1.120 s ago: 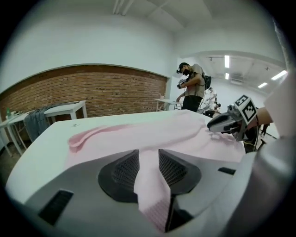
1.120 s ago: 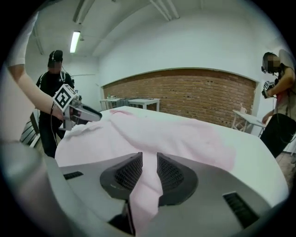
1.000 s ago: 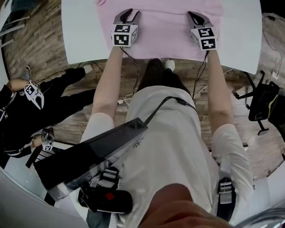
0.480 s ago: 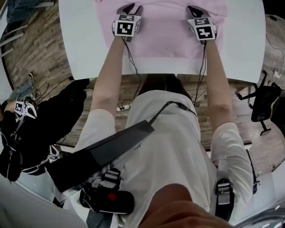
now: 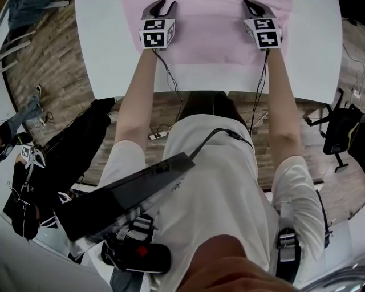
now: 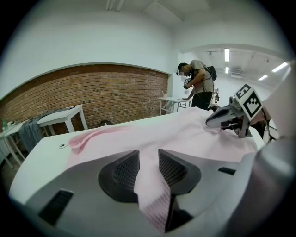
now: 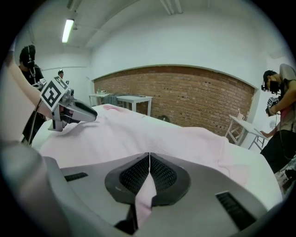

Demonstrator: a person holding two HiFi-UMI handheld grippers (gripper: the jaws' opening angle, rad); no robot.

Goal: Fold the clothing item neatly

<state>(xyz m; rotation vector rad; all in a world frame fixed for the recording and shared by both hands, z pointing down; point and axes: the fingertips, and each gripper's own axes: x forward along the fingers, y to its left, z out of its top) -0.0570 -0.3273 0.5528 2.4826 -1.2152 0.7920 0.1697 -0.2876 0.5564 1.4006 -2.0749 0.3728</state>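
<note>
Left claw [image 5: 162, 7], right claw [image 5: 254, 7] farther up table [image 5: 102, 51], on pink garment [image 5: 211, 34].

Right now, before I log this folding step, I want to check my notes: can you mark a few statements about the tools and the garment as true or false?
1. The left tool grips the pink garment. True.
2. The right tool is empty. False: pink cloth is pinched between its shut jaws.
3. The garment lies on a white table. True.
4. Both tools hold the same spot. False: they grip well apart, one toward each side of the garment.
</note>
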